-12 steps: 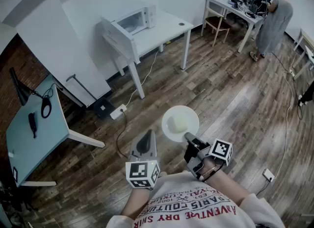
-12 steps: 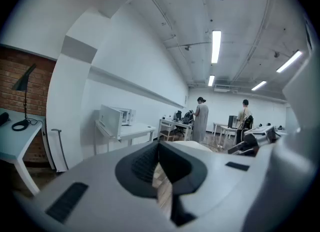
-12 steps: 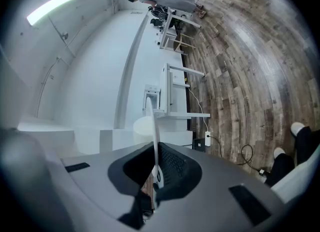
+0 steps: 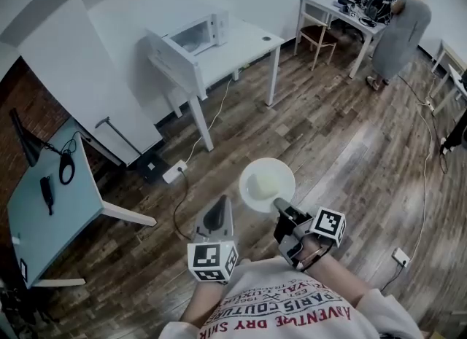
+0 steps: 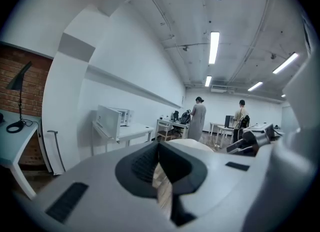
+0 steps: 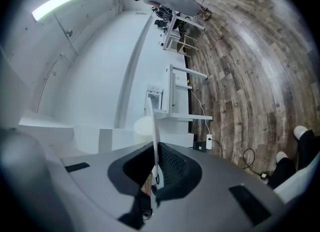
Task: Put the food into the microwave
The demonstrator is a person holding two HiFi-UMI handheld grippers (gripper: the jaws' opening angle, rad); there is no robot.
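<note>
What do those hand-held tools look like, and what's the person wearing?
The left gripper and right gripper are grey wedge-shaped shells with dark ribbed pads, each bearing a white cube with black square markers. The person wears a white printed T-shirt.

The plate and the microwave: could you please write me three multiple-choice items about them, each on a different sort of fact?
1. Where does the microwave stand?
A. On the floor
B. On the white table
C. On the teal desk

2. What colour is the plate?
A. White
B. Black
C. Red

3. What is the right claw doing?
A. Hanging open and empty
B. Resting on the teal desk
C. Shut on the plate's rim

Answers:
1 B: the head view shows the microwave on the white table by the wall.
2 A: the plate is plainly white against the dark wooden floor.
3 C: the right gripper view shows the thin plate edge pinched between the claw's pads.
</note>
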